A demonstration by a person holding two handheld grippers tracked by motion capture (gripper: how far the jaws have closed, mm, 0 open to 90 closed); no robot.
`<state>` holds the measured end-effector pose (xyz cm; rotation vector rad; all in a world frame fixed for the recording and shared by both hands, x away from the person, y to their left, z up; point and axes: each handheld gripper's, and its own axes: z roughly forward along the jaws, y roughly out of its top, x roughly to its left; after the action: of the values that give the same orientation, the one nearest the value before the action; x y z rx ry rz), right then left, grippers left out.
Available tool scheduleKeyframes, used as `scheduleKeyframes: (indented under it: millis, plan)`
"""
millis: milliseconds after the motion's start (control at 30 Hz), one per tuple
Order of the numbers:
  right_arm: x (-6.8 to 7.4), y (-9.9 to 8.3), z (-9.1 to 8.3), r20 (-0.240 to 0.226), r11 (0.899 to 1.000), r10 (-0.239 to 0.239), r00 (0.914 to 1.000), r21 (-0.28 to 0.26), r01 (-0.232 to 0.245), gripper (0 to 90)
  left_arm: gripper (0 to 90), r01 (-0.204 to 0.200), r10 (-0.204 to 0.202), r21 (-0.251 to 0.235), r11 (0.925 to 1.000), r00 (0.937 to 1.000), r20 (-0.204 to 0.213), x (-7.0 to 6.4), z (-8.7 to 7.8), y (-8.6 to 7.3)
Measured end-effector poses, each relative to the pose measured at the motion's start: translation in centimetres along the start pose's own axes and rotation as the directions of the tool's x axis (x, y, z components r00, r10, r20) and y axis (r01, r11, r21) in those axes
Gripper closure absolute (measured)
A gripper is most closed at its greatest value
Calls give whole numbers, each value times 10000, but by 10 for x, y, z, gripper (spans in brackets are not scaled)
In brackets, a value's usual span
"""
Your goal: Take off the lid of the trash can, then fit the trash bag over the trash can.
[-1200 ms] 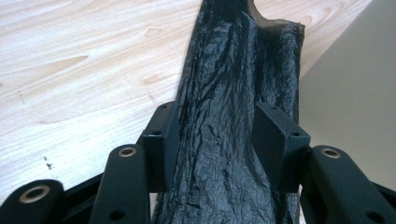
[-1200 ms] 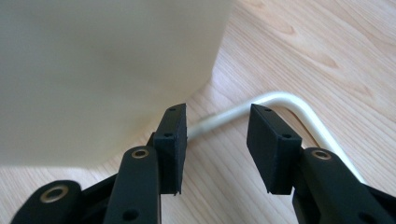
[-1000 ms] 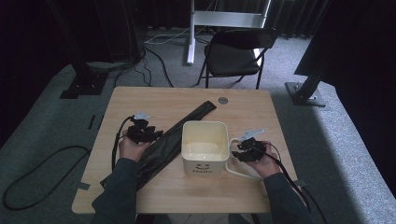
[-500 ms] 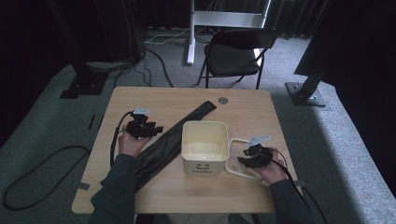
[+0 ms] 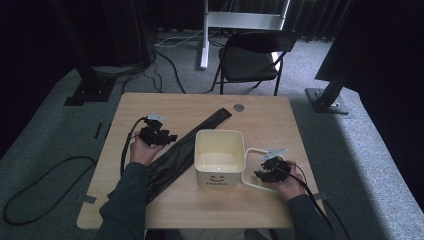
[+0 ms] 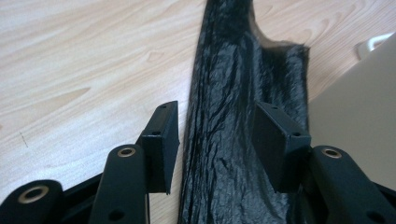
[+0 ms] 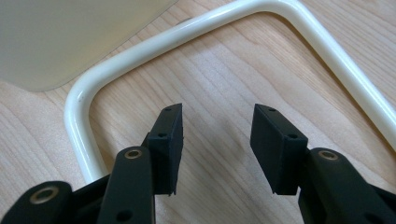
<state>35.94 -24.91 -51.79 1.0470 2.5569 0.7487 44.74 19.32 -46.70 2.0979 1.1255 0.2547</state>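
The left claw (image 6: pixel 215 135) stands wide open, jaws straddling a crinkled black plastic bag (image 6: pixel 238 93) lying flat on the light wooden counter (image 6: pixel 70 70), gripping nothing. The right claw (image 7: pixel 217 140) is equally open and empty, positioned inside the loop of a cream tubular handle (image 7: pixel 140 51). This handle lies flat on the counter beside the cream square plastic bin (image 5: pixel 219 150).

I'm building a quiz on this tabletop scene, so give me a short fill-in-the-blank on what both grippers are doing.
1. The left gripper has its open jaws either side of a crumpled black ____.
2. The right gripper hovers inside the loop of the bucket's white ____.
3. The cream bucket has the word ____ printed on its front.

Missing words: bag; handle; Hello
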Motion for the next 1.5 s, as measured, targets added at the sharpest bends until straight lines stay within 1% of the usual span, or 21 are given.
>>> scheduleKeyframes:
  millis: [133,300,367,500,633,700,767,933,1033,1100,1233,1300,1367,1467,1500]
  plan:
    - [0,0,1,18,10000,-24,10000,65,24,532,521,144,-144,25,9999,9999,2,2,3,-1]
    - [1,0,3,65,9998,-82,9999,192,81,531,530,155,-156,73,9999,9999,47,3,5,-1]
    - [2,-1,4,141,9995,-175,9997,266,171,531,532,207,-208,75,9998,9997,103,3,7,-2]
    - [3,-1,3,152,9994,-199,9997,285,194,531,531,237,-239,112,9997,9994,248,3,10,-5]
    - [2,-2,4,137,9996,-148,9998,245,145,531,525,165,-177,313,9994,9992,360,3,15,-7]
    - [1,-2,4,101,9997,-64,9999,226,61,531,520,152,-165,336,9993,9991,383,3,16,-7]
    - [-2,-4,3,152,9998,23,9999,192,-26,531,519,75,-98,490,9988,9988,473,1,19,-8]
    - [-4,-6,3,38,9997,190,9998,122,-190,531,526,-81,33,825,9966,9983,578,-1,24,-9]
    - [-4,-6,3,40,9998,183,9998,95,-183,532,520,12,-65,975,9952,9985,538,0,27,-10]
    - [-4,-7,3,31,9998,182,9998,89,-182,532,509,41,-91,1116,9937,9990,441,1,29,-12]
    - [-5,-7,3,-32,9997,223,9997,89,-223,531,497,232,-303,1337,9908,9982,510,5,31,-15]
    - [-5,-7,3,-42,9997,239,9997,86,-238,532,490,264,-336,1355,9904,9981,508,6,32,-17]
    - [-5,-7,3,-62,9997,252,9997,67,-252,532,477,413,-489,1465,9884,9976,486,8,34,-24]
    - [-5,-7,3,-54,9997,216,9998,79,-215,535,469,372,-456,1651,9856,9979,470,9,36,-30]
    - [-5,-7,3,-53,9998,203,9998,78,-202,535,465,337,-413,1630,9860,9982,438,9,36,-31]
